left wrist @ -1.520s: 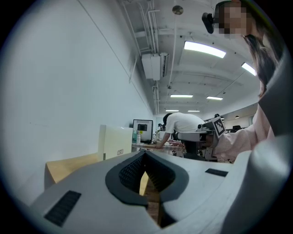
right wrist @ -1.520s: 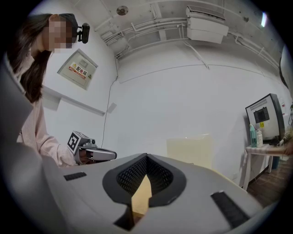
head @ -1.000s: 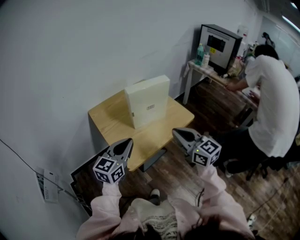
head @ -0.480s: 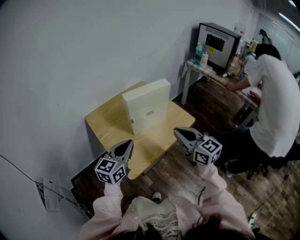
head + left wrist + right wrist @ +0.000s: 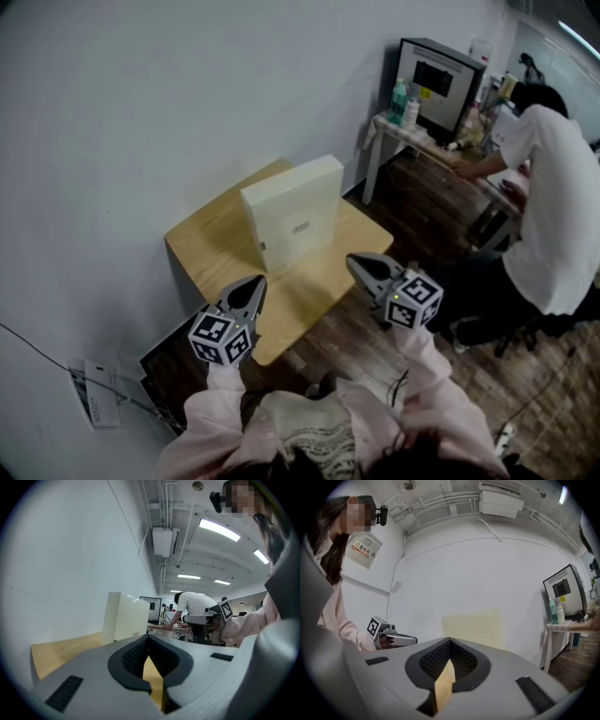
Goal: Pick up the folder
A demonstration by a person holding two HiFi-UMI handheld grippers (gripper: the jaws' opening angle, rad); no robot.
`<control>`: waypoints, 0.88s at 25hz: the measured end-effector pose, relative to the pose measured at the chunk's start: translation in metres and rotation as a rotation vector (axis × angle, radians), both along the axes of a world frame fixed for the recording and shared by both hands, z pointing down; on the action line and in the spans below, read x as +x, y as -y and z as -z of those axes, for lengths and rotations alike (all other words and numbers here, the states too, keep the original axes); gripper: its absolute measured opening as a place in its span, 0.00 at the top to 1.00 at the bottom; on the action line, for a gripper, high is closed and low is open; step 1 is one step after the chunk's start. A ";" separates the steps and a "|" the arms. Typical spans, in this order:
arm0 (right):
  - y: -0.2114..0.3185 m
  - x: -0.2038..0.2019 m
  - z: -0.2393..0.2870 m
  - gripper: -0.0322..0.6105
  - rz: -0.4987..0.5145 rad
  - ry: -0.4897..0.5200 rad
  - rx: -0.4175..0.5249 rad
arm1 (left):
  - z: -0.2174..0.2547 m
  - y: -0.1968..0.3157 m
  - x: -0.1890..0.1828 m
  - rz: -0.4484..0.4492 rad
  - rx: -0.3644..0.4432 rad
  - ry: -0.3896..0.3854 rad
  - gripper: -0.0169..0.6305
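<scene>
The folder [image 5: 291,214] is a thick cream box file standing upright on a small wooden table [image 5: 202,239] against the white wall. Both grippers hover short of the table's near edge, apart from the folder. My left gripper [image 5: 254,285] is shut and empty, off the folder's left side. My right gripper [image 5: 355,263] is shut and empty, off its right side. The left gripper view shows the folder [image 5: 125,617] ahead, with the right gripper [image 5: 186,618] beyond it. In the right gripper view the folder's broad face [image 5: 473,627] lies ahead and the left gripper [image 5: 411,640] is at the left.
A person in a white shirt [image 5: 553,206] sits at the right, bent over a white desk [image 5: 427,141] that carries a dark monitor [image 5: 441,75] and bottles [image 5: 403,103]. Dark flat boards [image 5: 164,361] lean under the table's left side. The floor is wood.
Both grippers have drifted a little nearer the table and folder, still shut. The folder has not moved on the table.
</scene>
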State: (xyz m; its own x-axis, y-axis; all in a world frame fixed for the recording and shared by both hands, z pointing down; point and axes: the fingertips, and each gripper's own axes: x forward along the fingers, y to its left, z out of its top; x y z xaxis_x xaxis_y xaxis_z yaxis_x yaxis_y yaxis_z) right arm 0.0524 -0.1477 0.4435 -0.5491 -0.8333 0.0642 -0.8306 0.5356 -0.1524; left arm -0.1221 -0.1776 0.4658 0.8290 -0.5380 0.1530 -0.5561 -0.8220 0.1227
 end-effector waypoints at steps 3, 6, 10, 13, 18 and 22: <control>0.006 0.002 -0.004 0.95 0.008 0.003 -0.007 | -0.003 0.003 0.002 0.005 -0.004 0.006 0.97; 0.017 0.006 -0.004 0.95 0.019 0.006 -0.011 | -0.006 0.009 0.005 0.014 -0.009 0.017 0.97; 0.039 0.011 -0.002 0.95 0.056 -0.002 -0.015 | -0.006 0.022 0.009 0.044 -0.015 0.025 0.97; 0.055 0.015 0.005 0.95 0.092 -0.012 -0.008 | -0.003 0.031 0.015 0.064 0.004 0.052 0.97; 0.078 0.022 0.004 0.95 0.149 -0.030 -0.016 | -0.004 0.044 0.022 0.113 0.001 0.054 0.97; 0.094 0.029 -0.003 0.95 0.196 -0.058 -0.026 | -0.008 0.055 0.025 0.163 -0.009 0.056 0.97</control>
